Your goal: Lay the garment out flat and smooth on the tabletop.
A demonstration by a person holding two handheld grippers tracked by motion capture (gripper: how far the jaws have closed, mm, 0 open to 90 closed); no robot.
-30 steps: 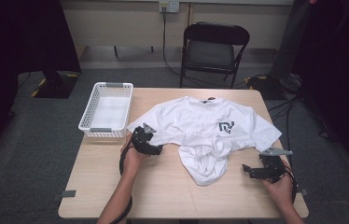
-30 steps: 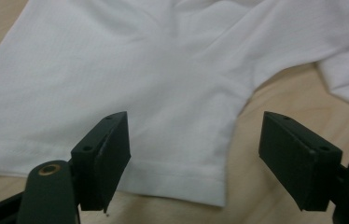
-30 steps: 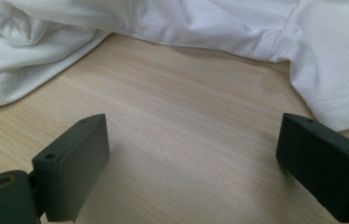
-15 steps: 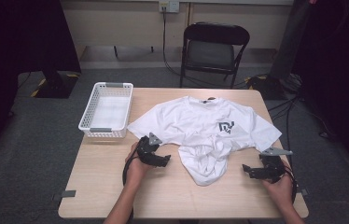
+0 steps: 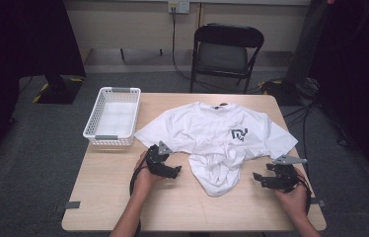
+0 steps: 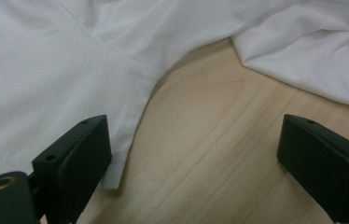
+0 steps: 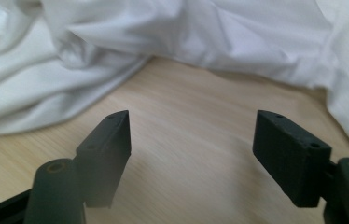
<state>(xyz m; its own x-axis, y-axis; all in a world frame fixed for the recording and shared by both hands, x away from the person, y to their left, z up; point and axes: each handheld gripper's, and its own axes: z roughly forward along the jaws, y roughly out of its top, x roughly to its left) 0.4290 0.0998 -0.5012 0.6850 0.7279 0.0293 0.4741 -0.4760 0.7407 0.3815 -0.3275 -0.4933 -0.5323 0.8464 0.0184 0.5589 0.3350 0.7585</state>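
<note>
The white T-shirt (image 5: 217, 136) lies on the desk (image 5: 123, 197), chest spread flat, lower half bunched toward the person. The left tool (image 5: 175, 172) sits at the shirt's left sleeve hem, its jaws just opened wide and gripping nothing. The right tool (image 5: 257, 178), off the shirt's right side over bare wood, has been narrowing, with nothing between its jaws. The thin, soft knit could slip from a shallow pinch, or 2 layers could be caught together. The white lattice basket (image 5: 113, 118) stands left of the shirt.

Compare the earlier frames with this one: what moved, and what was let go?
The left hand-held gripper slid from the T-shirt's sleeve toward the person, jaws opening, empty. The right hand-held gripper stayed put, jaws closing slightly, nothing between them. Shirt and basket unchanged.
</note>
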